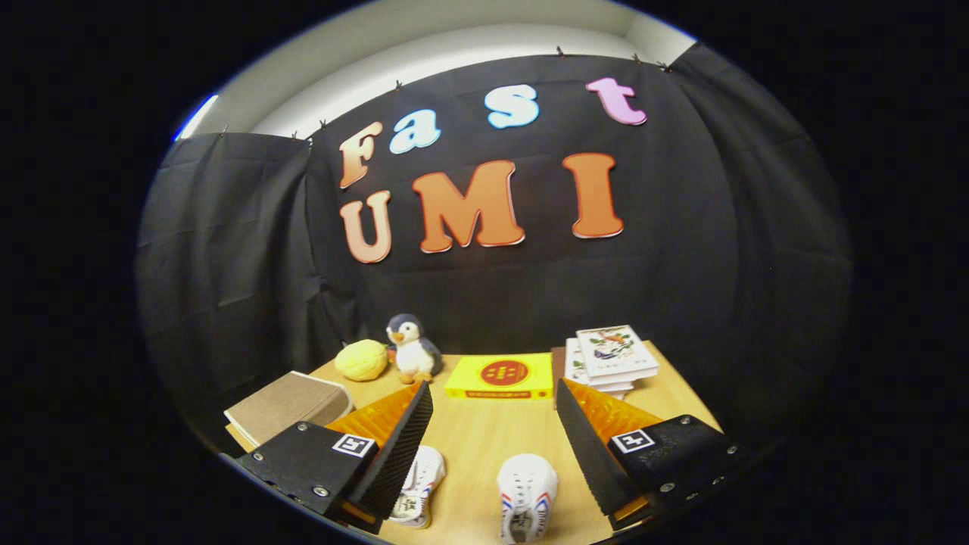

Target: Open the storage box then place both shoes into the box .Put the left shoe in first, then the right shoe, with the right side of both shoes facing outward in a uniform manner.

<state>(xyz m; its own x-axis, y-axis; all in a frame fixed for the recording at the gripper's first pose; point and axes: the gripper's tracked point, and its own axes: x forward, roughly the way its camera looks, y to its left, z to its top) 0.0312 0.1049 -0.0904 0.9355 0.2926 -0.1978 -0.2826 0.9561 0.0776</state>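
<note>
Two small white shoes with red and blue stripes lie on the wooden table (484, 439). One shoe (526, 496) sits between my fingers, toe pointing away from me. The other shoe (419, 484) lies partly hidden under my left finger. A flat yellow storage box (501, 376) with a red round mark on its lid rests shut on the table, beyond the fingertips. My gripper (493, 393) hovers above the table, open wide, holding nothing.
A penguin plush (412, 348) and a yellow soft ball (362, 359) stand at the back left. A brown book (288, 405) lies left of my left finger. A stack of picture books (612, 357) sits right of the yellow box.
</note>
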